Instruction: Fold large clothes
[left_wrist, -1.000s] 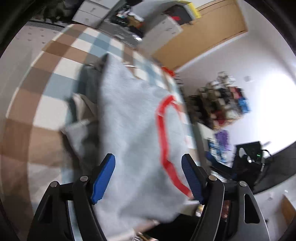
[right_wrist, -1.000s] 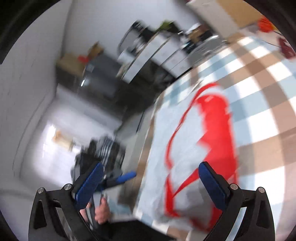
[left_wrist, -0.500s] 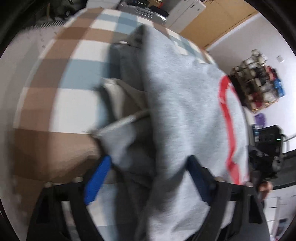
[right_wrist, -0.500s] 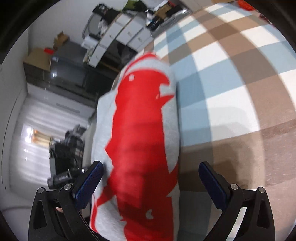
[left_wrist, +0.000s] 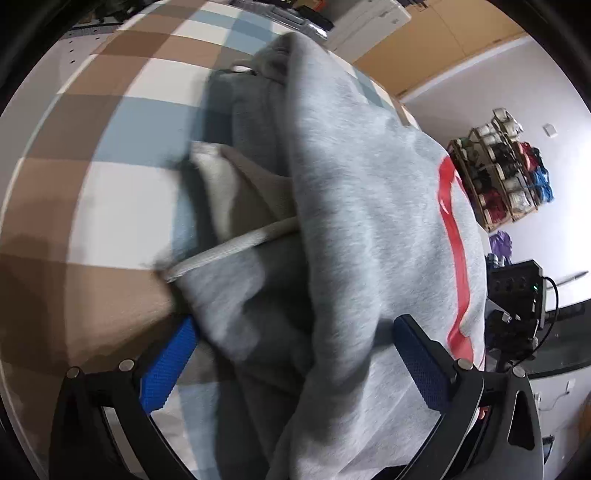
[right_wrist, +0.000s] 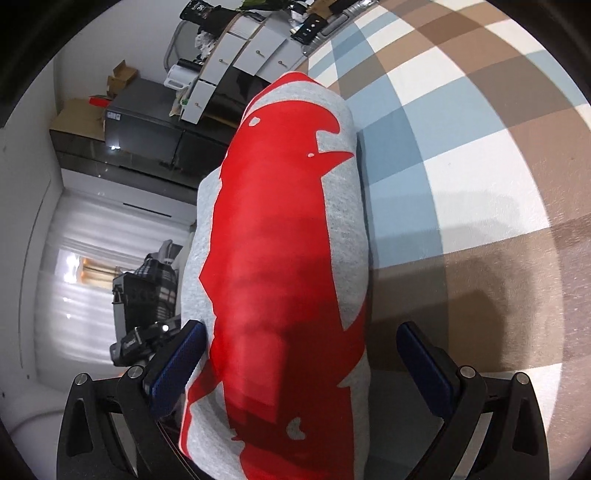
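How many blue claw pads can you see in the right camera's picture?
2. One blue pad is at the lower left, beside the grey sweatshirt with the red print. The other pad is at the lower right, over the checked cloth. None looks hidden.

Background clutter, both views.
Checked cloth (right_wrist: 461, 147) in brown/blue/white covers the surface. Left view: yarn shelf (left_wrist: 506, 173) on white wall, black box (left_wrist: 517, 291) with green LED. Right view: white drawer units (right_wrist: 251, 59), dark cabinet (right_wrist: 147, 122), cardboard boxes (right_wrist: 77, 114), curtained window (right_wrist: 85, 273).
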